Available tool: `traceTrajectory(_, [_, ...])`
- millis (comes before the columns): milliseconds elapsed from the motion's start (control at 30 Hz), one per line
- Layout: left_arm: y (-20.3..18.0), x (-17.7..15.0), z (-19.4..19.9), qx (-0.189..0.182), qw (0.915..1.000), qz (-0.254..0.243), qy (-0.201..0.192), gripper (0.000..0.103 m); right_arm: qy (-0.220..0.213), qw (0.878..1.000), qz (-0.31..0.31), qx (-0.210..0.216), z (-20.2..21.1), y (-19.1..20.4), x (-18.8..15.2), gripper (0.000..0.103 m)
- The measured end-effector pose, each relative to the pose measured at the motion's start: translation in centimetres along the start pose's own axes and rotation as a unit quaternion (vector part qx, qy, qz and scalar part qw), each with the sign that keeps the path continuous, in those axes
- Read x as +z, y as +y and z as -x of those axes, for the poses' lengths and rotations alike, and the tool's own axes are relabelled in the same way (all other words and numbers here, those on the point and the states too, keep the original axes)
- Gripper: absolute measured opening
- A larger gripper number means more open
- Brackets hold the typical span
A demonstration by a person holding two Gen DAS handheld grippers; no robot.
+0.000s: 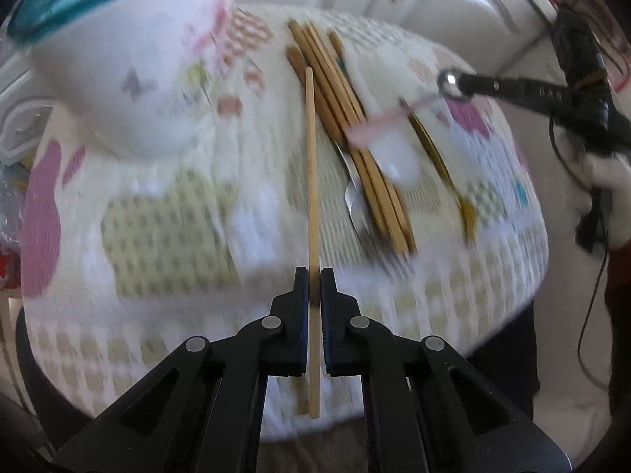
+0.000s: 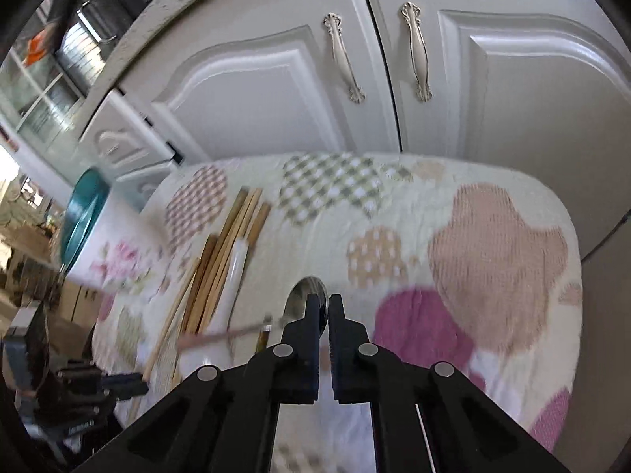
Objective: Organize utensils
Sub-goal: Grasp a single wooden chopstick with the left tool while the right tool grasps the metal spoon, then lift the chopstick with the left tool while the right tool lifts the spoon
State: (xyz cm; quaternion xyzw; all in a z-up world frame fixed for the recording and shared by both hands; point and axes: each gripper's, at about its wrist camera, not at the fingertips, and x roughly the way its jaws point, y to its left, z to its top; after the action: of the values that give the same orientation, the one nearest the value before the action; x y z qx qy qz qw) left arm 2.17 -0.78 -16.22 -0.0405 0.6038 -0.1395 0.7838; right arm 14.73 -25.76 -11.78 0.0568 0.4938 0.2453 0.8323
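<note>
My left gripper [image 1: 314, 274] is shut on a pale wooden chopstick [image 1: 311, 181] and holds it above the quilted cloth. Several brown chopsticks [image 1: 347, 126] lie in a pile on the cloth, over a silver spoon [image 1: 357, 201], with a white ceramic spoon [image 1: 394, 153] and a gold spoon [image 1: 445, 173] beside them. My right gripper [image 2: 323, 303] is shut on a silver metal spoon [image 2: 305, 295], whose round bowl sticks out past the fingertips; it also shows in the left wrist view [image 1: 451, 82]. The chopstick pile [image 2: 224, 260] lies to its left.
A white floral container with a teal rim [image 1: 118, 79] stands at the left of the cloth, seen too in the right wrist view [image 2: 90, 236]. White cabinet doors [image 2: 394, 79] rise behind the table. The cloth's edge [image 1: 524, 276] drops off at the right.
</note>
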Motion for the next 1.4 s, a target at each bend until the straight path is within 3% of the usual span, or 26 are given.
traceTrajectory(133, [-1.1, -1.6, 0.3, -0.013, 0.9996, -0.019, 0.018, 0.004, 0.018, 1.0, 0.005, 0.003, 0.9, -0.5, -1.9, 0.004])
traceTrajectory(233, [-1.3, -0.9, 1.0, 0.006, 0.9996, -0.027, -0.007, 0.004, 0.027, 1.0, 0.0, -0.008, 1.2, -1.3, -2.8, 0.004])
traceTrajectory(367, [-1.0, 1.6, 1.8, 0.025, 0.9982, -0.025, -0.049, 0.009, 0.032, 0.999, -0.015, -0.021, 1.4, -2.9, -3.4, 0.004])
traceTrajectory(533, [-1.3, 4.6, 0.2, 0.024, 0.9983, -0.023, -0.047, 0.012, 0.036, 0.997, -0.035, -0.051, 0.3, -4.8, -3.4, 0.006])
traceTrajectory(667, [-1.8, 6.6, -1.1, 0.026, 0.9981, -0.029, -0.048, 0.012, 0.034, 0.996, -0.079, -0.031, -0.2, -6.1, -3.8, 0.006])
traceTrajectory(900, [-2.5, 8.1, -2.8, 0.028, 0.9983, -0.032, -0.041, 0.012, 0.026, 0.995, -0.093, -0.014, -0.5, -6.4, -3.8, 0.006])
traceTrajectory(1033, [-2.4, 8.4, -2.4, 0.016, 0.9988, -0.024, -0.04, 0.012, 0.025, 0.996, -0.084, -0.013, -0.5, -6.0, -3.8, 0.009])
traceTrajectory(1233, [-2.9, 9.1, -2.9, 0.038, 0.9978, -0.029, -0.045, 0.012, 0.008, 0.995, -0.098, -0.002, -1.1, -5.8, -4.1, 0.009])
traceTrajectory(1400, [-2.0, 9.4, -2.7, 0.026, 0.9985, -0.018, -0.045, 0.004, -0.002, 0.997, -0.081, -0.012, -0.9, -4.4, -3.9, 0.006])
